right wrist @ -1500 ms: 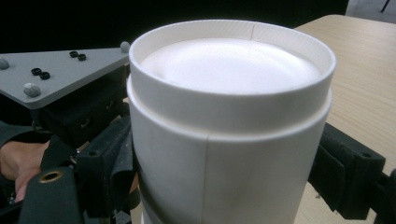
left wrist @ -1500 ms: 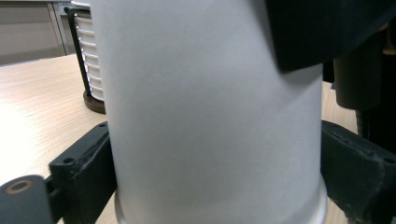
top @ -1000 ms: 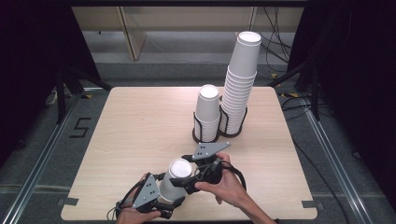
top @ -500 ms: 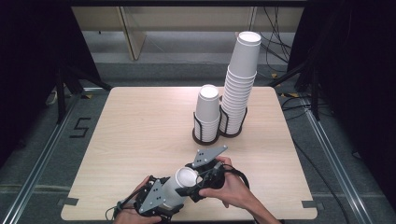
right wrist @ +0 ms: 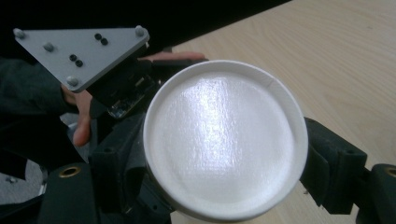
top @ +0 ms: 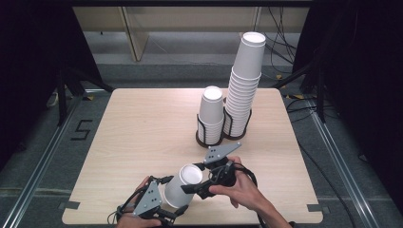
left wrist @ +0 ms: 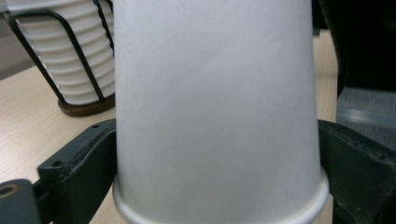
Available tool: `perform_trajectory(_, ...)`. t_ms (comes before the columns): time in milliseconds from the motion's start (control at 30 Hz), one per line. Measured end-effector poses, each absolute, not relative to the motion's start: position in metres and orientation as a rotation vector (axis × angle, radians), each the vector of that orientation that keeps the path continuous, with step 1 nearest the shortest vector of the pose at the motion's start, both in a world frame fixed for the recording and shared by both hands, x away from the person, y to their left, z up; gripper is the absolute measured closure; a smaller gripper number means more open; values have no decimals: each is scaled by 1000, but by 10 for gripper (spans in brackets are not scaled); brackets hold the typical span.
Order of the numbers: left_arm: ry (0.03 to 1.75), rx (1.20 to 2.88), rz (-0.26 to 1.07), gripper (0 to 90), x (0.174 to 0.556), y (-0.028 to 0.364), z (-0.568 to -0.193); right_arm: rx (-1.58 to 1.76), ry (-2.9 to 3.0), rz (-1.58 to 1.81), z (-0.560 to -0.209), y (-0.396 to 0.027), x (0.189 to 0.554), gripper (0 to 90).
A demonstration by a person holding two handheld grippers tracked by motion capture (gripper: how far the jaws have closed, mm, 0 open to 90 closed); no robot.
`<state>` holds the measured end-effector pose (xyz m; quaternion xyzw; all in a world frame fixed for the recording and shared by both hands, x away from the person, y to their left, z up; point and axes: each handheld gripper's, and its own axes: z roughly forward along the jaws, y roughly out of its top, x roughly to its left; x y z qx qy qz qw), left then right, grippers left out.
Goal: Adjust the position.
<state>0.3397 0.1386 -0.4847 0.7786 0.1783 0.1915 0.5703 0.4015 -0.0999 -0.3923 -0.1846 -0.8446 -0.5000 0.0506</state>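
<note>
Between the right gripper's (top: 190,186) jaws sits a white paper cup (top: 183,185), clamped at its closed end. At its wide rim the left gripper's (top: 164,209) jaws have just been opening and flank it. Beyond stand two cup stacks (top: 233,90) in wire holders on the table (top: 142,123).

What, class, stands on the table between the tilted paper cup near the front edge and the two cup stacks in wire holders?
Nothing visible: only bare tabletop lies between the cup and the shorter stack, with the taller stack beside it.
</note>
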Motion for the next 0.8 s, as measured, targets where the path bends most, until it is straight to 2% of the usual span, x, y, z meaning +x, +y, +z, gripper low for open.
perform_trajectory(133,477,1718,442,15,343,145,-482,-590,-2523,-1577,-387,-108,405,250)
perform_trajectory(300,491,1684,454,24,344,148,-482,-604,-2460,-1660,-382,-113,407,252)
perform_trajectory(633,440,1679,503,13,339,144,-480,-604,-2418,-1631,-387,-111,407,252)
perform_trajectory(767,419,1659,513,33,340,142,-480,-605,-2408,-1619,-387,-112,407,251)
perform_trajectory(800,422,1698,513,39,339,145,-478,-599,-2418,-1625,-387,-112,408,250)
